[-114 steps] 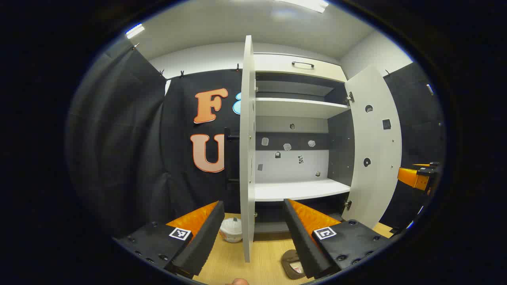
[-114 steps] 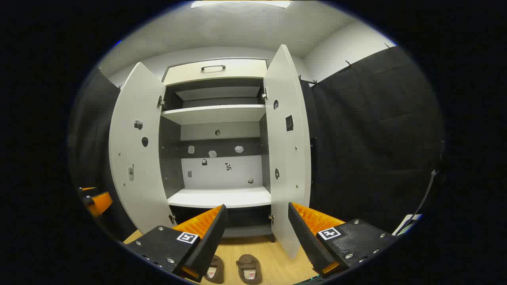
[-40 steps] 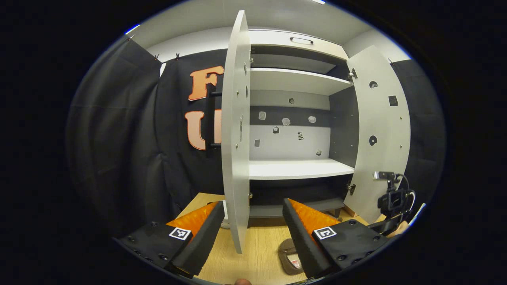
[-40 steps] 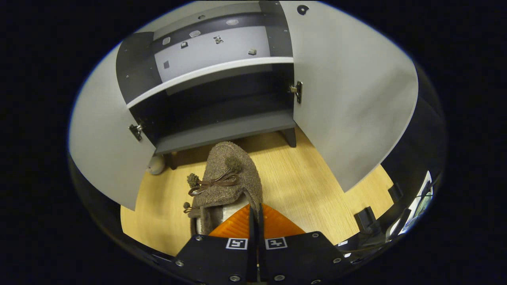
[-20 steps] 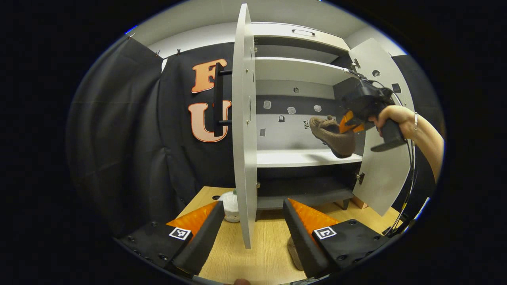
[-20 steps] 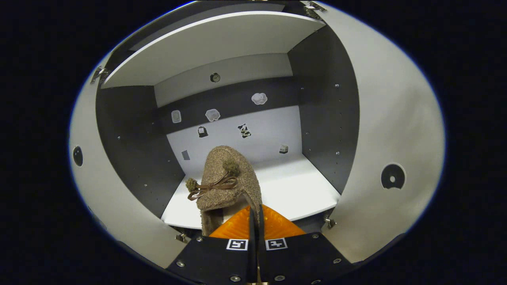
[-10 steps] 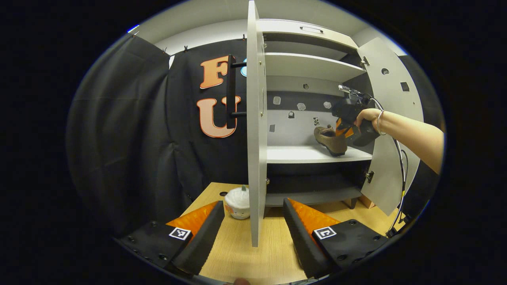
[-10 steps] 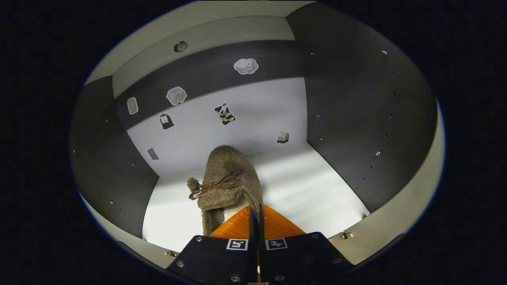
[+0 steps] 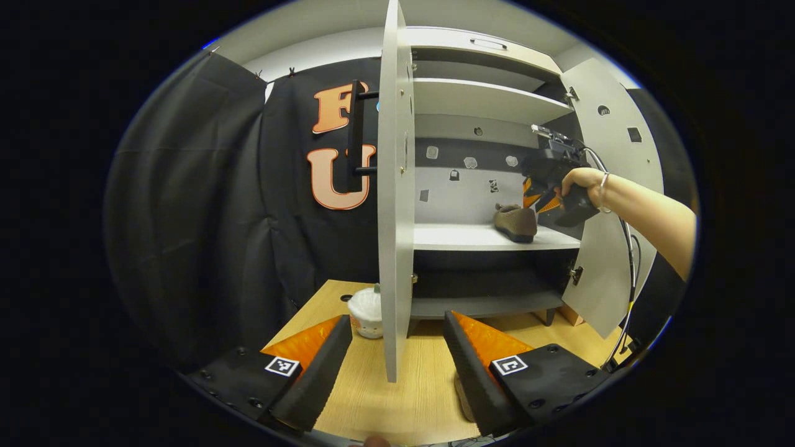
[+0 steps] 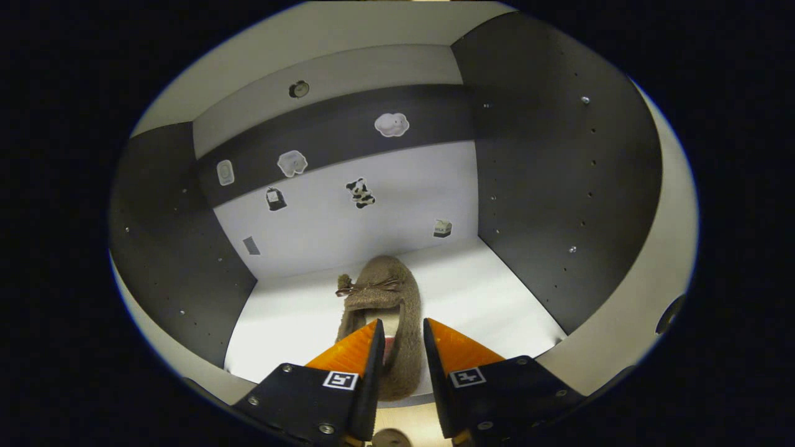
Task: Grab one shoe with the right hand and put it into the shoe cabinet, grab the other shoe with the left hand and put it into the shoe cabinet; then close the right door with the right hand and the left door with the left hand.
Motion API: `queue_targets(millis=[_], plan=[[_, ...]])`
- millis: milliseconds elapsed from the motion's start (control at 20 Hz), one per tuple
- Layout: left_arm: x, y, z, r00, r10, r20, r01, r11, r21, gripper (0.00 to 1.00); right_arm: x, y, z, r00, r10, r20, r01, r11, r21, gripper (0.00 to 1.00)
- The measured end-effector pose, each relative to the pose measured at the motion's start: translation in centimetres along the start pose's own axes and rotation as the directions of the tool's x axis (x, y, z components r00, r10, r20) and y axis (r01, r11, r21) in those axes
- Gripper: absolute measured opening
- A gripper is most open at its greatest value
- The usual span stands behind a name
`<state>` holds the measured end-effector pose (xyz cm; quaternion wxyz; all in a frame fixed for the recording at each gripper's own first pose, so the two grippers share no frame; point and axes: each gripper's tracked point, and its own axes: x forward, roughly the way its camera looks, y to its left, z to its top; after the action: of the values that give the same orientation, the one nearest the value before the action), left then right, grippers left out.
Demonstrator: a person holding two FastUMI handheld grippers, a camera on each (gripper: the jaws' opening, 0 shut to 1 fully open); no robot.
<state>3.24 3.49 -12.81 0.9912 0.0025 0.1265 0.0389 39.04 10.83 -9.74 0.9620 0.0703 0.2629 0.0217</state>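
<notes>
1. Since half a second ago, the right gripper (image 10: pixel 399 347) has parted its fingers and let go of the brown shoe (image 10: pixel 383 310), which now rests flat on the white shelf (image 10: pixel 497 292) of the shoe cabinet (image 9: pixel 484 99).
2. Right gripper: fingers slightly apart, straddling the shoe's heel without pressing on it, holding nothing.
3. From the left gripper view, that shoe (image 9: pixel 515 222) sits toward the right end of the shelf; a hand (image 9: pixel 581 183) holds the right gripper (image 9: pixel 539 189) just above it.
4. Left gripper (image 9: pixel 397 366): fingers wide apart, empty, low over the wooden floor (image 9: pixel 410 397).
5. Left door (image 9: pixel 394 186) and right door (image 9: pixel 612 205) both stand open.
6. Second shoe (image 9: pixel 461 394) lies on the floor, mostly hidden behind the left gripper's right finger.
7. White pot (image 9: pixel 365 312) stands on the floor beside the left door.
</notes>
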Motion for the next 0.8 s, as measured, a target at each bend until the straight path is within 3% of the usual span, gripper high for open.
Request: queue_targets(millis=[100, 200, 500, 800], plan=[[-0.1, -0.7, -0.3, 1.0, -0.016, -0.008, 0.016, 1.0, -0.009, 0.96, -2.9, -0.3, 0.0, 0.998, 0.016, 0.057, -0.014, 1.0, -0.023, 0.42], [0.0, -1.6, -0.7, 0.999, -0.033, -0.016, 0.033, 0.999, -0.012, 0.96, -6.0, -0.9, -0.2, 0.994, 0.026, 0.111, -0.019, 0.998, -0.062, 0.65], [0.8, -4.7, -3.5, 0.991, -0.102, -0.088, 0.099, 0.995, -0.033, 0.97, -14.4, -3.5, -3.0, 0.971, 0.041, 0.235, -0.005, 0.989, -0.151, 0.92], [2.9, -7.7, -9.6, 0.964, -0.148, -0.219, 0.144, 0.989, -0.034, 0.97, -21.1, -5.0, -7.8, 0.961, 0.099, 0.258, -0.069, 0.99, -0.122, 0.93]])
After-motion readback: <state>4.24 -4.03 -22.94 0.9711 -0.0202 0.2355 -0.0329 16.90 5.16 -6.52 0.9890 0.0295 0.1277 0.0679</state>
